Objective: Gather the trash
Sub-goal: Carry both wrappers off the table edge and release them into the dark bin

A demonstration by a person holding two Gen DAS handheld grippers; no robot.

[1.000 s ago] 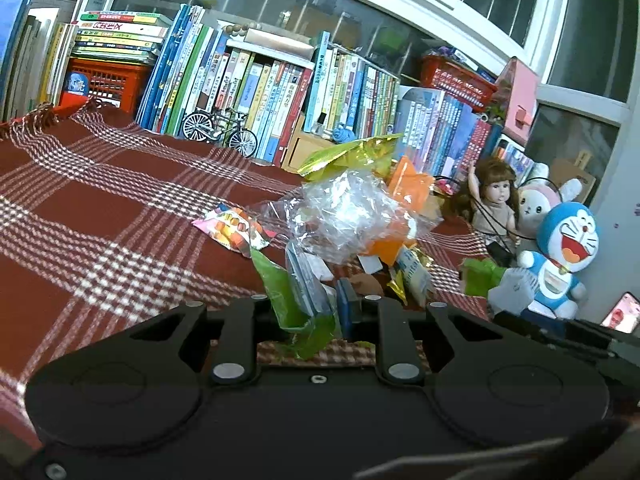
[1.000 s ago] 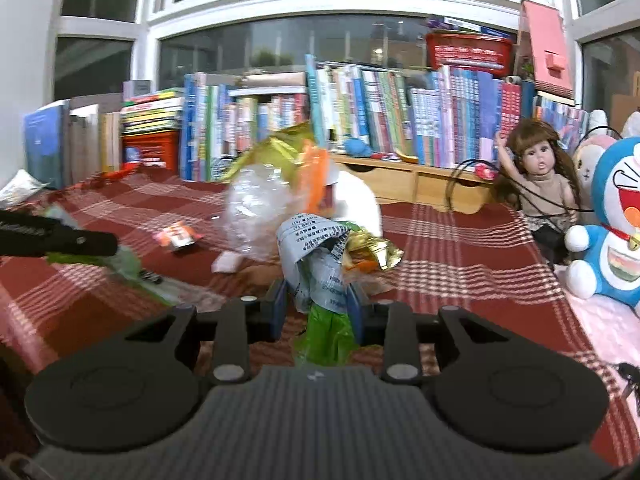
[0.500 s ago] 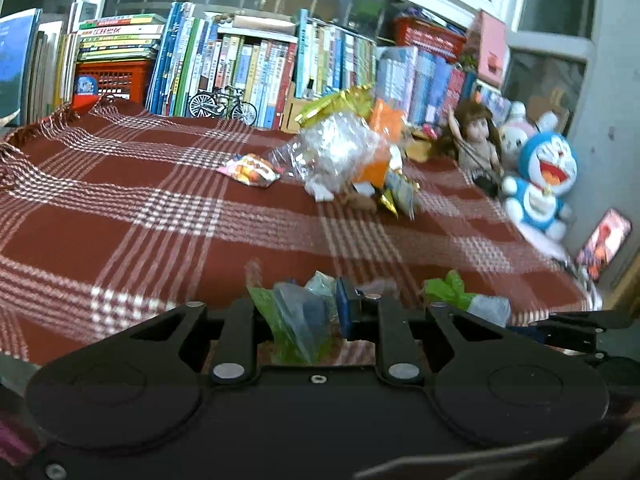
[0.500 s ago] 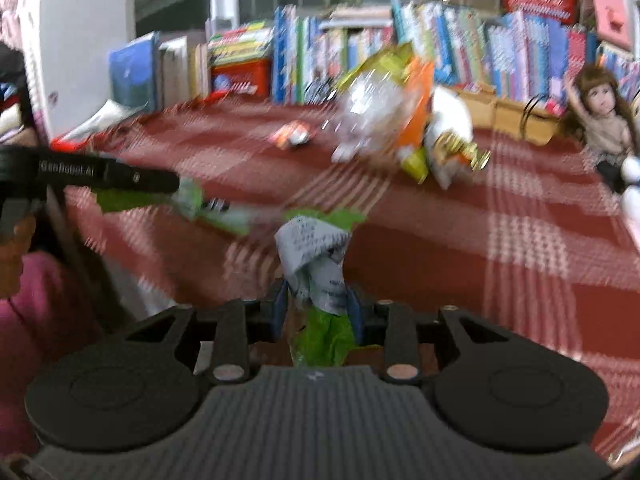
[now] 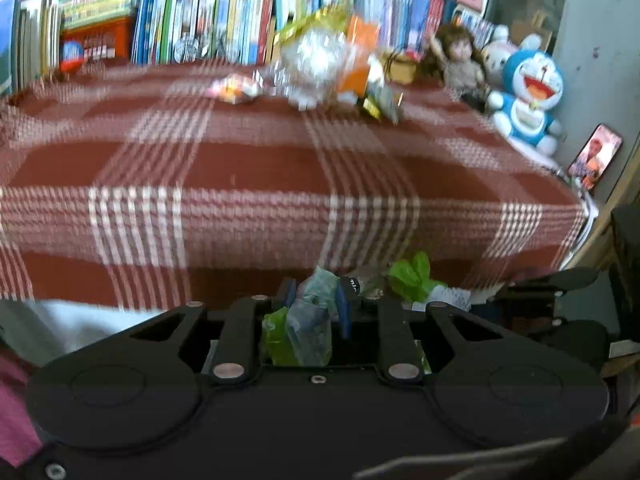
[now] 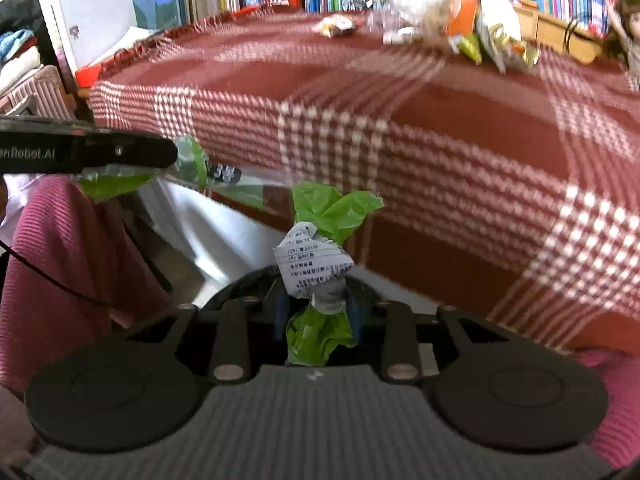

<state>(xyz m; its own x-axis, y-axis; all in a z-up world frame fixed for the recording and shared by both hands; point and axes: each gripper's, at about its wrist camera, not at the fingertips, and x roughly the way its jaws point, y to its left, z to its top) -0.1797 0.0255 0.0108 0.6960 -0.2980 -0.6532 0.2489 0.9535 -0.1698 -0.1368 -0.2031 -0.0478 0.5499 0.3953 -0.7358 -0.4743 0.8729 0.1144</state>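
Left wrist view: left gripper (image 5: 314,300) jaws nearly closed, clamped on a crumpled green and clear wrapper (image 5: 304,328). It sits just off the near edge of the plaid tablecloth (image 5: 256,168), below tabletop level. Near half of the cloth is bare, wide open room. The remaining trash pile (image 5: 332,60) is at the far edge, against the row of books (image 5: 224,12); a small snack packet (image 5: 234,89) lies just left of it. Doll (image 5: 460,64) and blue plush toy (image 5: 528,96) crowd the far right corner; a phone (image 5: 596,156) is propped at the right edge. Frame is motion-blurred.

Right wrist view: right gripper (image 6: 316,308) jaws close together, pinching a green wrapper with printed paper (image 6: 316,264), which sticks up past the fingertips. It is also off the table, in front of the cloth's near edge, by the near-left corner. Left gripper (image 6: 168,156) enters from the left with its wrapper, near but apart. Pink sleeve (image 6: 60,248) lower left. Cloth between the near edge and the far pile is clear.
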